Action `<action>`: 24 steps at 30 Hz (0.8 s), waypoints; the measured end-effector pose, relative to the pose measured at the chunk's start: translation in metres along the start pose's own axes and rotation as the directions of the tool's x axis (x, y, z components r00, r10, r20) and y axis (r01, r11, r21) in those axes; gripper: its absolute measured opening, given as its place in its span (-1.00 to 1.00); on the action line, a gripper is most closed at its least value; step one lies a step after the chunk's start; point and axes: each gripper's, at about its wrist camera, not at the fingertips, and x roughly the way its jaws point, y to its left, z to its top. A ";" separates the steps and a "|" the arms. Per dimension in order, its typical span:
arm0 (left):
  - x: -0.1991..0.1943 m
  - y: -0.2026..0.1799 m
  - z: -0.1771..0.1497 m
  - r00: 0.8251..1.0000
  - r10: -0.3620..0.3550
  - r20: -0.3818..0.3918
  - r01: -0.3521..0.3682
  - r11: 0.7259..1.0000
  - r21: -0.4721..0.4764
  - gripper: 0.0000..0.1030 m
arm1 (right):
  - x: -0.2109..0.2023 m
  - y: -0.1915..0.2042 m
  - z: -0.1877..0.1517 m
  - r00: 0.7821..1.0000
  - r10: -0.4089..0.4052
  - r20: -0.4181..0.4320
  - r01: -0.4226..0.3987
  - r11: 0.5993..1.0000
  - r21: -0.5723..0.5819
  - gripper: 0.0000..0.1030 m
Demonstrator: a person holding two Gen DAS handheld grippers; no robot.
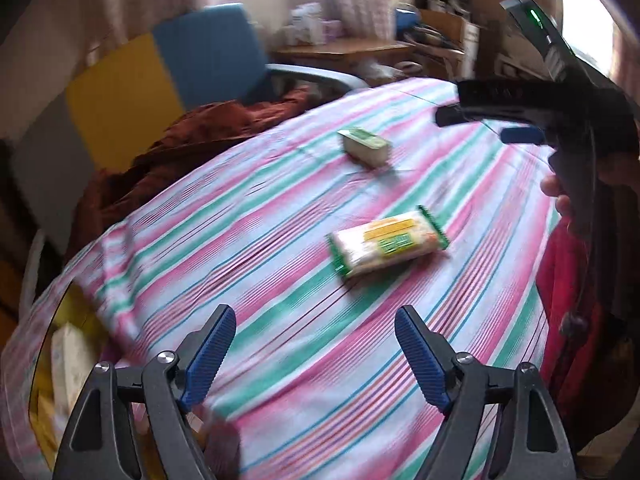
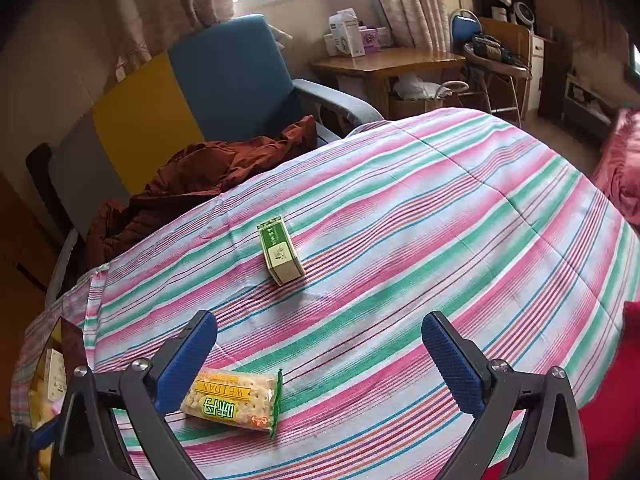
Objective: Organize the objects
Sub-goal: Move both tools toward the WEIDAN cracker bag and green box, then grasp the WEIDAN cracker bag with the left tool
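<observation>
The left gripper (image 1: 314, 354) hangs low over the striped bedspread (image 1: 280, 264) with its two blue fingers wide apart and nothing between them, and the right gripper (image 2: 320, 364) is spread wide and empty too. Closest is the cracker pack (image 2: 234, 398), lying flat on the cloth just beside the right gripper's left finger. It is a soft, shiny wrapper, so I think it could slip out of the pads, and a hard squeeze could crush the crackers inside. The cloth is soft and wavy (it may bunch up), so a low finger could snag it and drag the pack along. A little farther off sits the small green box (image 2: 280, 256), well apart from the pack; it looks light and could tip if bumped. At the near left edge, a yellow bag (image 2: 52, 372) peeks out below the bedspread, maybe where things go, though I cannot tell. The bed's left edge drops to a brown jacket (image 2: 192, 176) and a blue chair (image 2: 236, 76), so things pushed that way could fall. The middle and far right of the bed give lots of free room.
</observation>
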 end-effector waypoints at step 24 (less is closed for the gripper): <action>0.120 -0.044 0.061 0.960 -0.175 -0.217 0.244 0.903 0.354 0.83 | 0.013 -0.017 0.002 0.991 0.106 -0.075 -0.097 0.988 0.119 0.99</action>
